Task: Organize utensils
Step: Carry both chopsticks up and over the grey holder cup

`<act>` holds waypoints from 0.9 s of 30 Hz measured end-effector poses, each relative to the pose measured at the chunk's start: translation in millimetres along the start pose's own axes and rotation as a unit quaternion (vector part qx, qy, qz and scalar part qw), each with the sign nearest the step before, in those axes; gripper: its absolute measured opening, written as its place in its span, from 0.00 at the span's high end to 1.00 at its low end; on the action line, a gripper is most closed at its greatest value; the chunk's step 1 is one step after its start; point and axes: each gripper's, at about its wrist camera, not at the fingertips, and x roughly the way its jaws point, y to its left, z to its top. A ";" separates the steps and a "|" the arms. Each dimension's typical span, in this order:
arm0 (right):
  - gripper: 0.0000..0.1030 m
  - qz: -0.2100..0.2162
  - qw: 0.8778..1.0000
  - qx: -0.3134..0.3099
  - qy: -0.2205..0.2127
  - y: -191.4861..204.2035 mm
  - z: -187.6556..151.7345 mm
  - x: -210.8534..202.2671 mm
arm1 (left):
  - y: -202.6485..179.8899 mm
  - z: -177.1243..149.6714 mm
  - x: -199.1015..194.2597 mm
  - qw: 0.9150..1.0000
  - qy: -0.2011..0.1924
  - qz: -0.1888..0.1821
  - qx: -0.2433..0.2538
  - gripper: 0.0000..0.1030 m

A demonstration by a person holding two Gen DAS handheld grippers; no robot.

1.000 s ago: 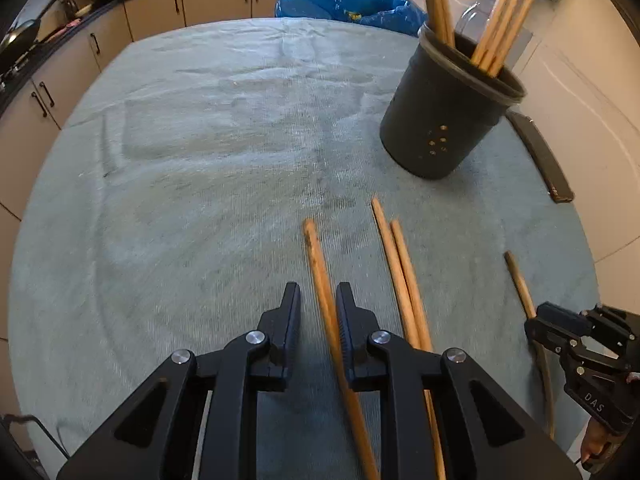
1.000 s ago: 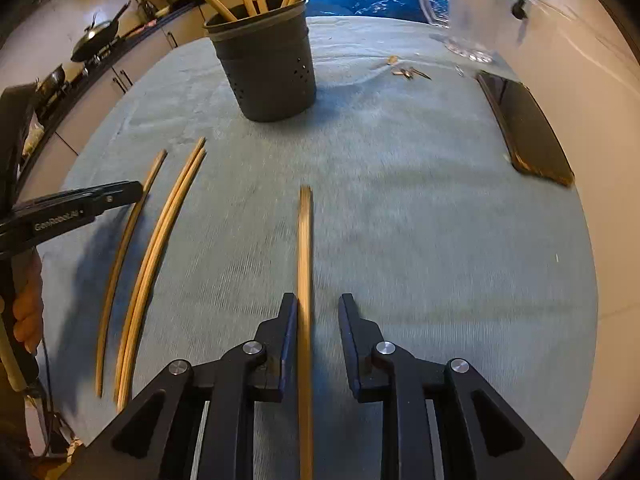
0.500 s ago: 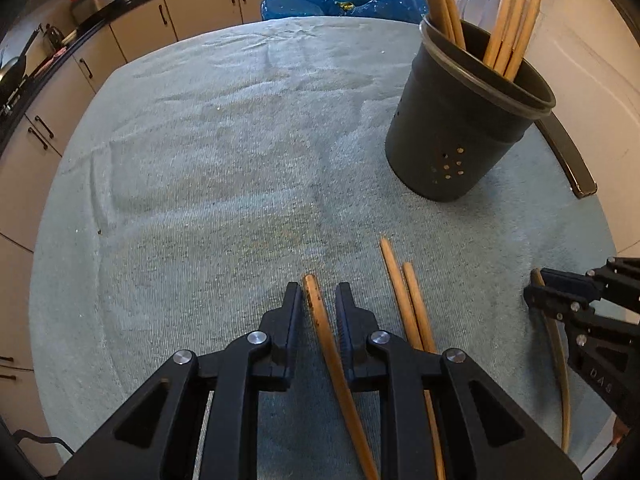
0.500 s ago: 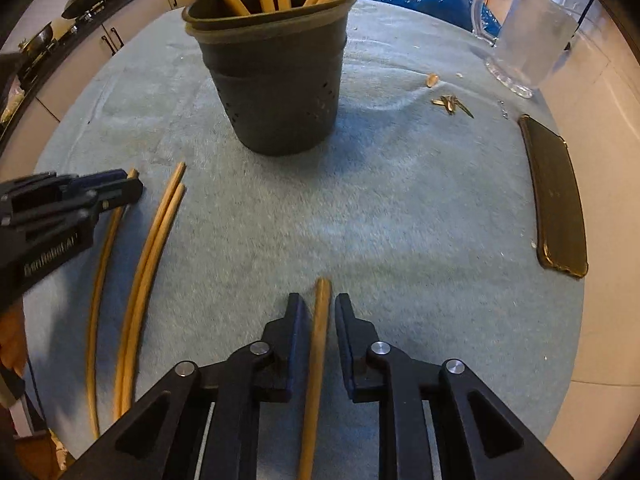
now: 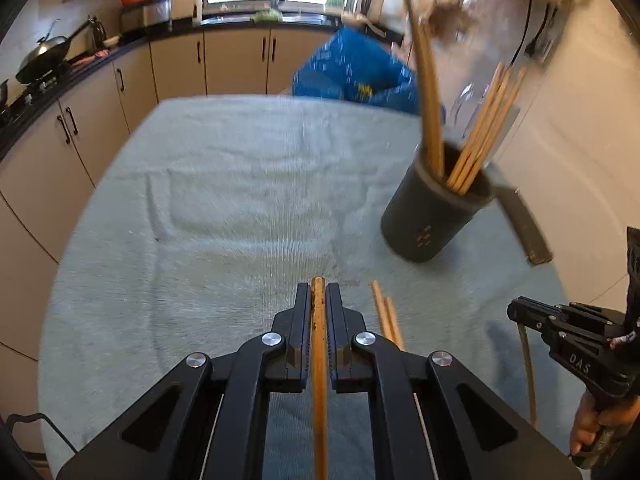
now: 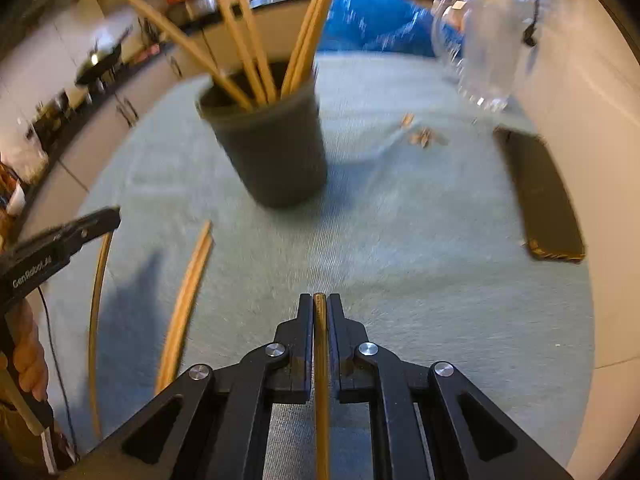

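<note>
My left gripper (image 5: pixel 318 300) is shut on a wooden chopstick (image 5: pixel 319 344) that runs back between the fingers, lifted off the cloth. My right gripper (image 6: pixel 320 312) is shut on another wooden chopstick (image 6: pixel 321 380) the same way. A dark round holder (image 5: pixel 430 220) with several chopsticks standing in it is ahead and to the right in the left wrist view, and ahead and left in the right wrist view (image 6: pixel 276 156). Two chopsticks (image 6: pixel 184 304) lie side by side on the cloth between the grippers, seen also in the left wrist view (image 5: pixel 386 318). One more chopstick (image 6: pixel 96 312) lies further left.
A grey-green cloth (image 5: pixel 240 200) covers the round table. A dark phone (image 6: pixel 540 196) lies at the right edge by the wall. A clear glass jug (image 6: pixel 484 40) and small scraps (image 6: pixel 422 134) are behind the holder. A blue bag (image 5: pixel 352 68) is at the far edge. Kitchen cabinets (image 5: pixel 80 128) stand to the left.
Both grippers have closed on their chopsticks and lifted them, tilting up so more of the kitchen shows. The holder now looks further from both cameras.
</note>
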 end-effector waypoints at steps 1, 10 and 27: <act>0.94 0.004 1.000 0.004 -0.012 -2.4 0.4 -7.0 | 0.8 0.9 -8.5 1.000 -0.007 -0.002 -0.001 0.94; 0.94 0.024 0.993 0.011 -0.118 1.3 -10.5 -77.4 | -22.6 -13.2 -70.3 0.996 -0.085 0.005 0.018 0.94; 0.93 0.046 0.974 0.023 -0.219 12.7 -59.0 -150.0 | -25.1 -58.8 -156.5 0.985 -0.169 -0.026 -0.001 0.94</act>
